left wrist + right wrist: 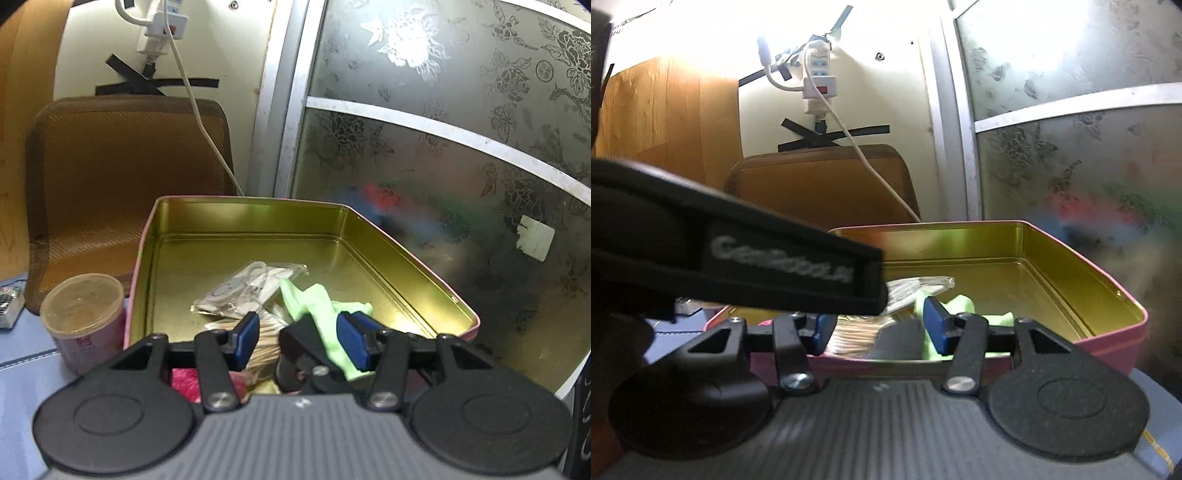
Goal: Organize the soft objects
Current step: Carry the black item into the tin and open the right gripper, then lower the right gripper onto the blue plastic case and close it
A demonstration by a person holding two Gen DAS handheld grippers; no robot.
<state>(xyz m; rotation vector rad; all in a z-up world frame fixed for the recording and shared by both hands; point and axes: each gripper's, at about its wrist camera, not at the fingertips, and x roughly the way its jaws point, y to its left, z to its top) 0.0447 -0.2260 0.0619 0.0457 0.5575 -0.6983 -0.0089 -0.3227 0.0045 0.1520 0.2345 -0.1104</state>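
A pink tin box (373, 230) with a gold inside stands open on the blue table. In it lie a light green soft cloth (314, 299), a clear plastic packet (243, 288) with white items, a bundle of wooden sticks (264, 347), a black object (301, 347) and something magenta (184, 382). My left gripper (301, 341) is open over the near end of the box, the green cloth draped by its right finger. My right gripper (879, 328) is open at the box's near wall (1108, 347); the left gripper's black body (738, 258) crosses in front of it.
A pink round canister with a clear lid (85, 321) stands left of the box. A brown chair (125, 177) is behind. A white power strip with cable (162, 33) hangs on the wall. Frosted patterned glass doors (461, 147) close off the right side.
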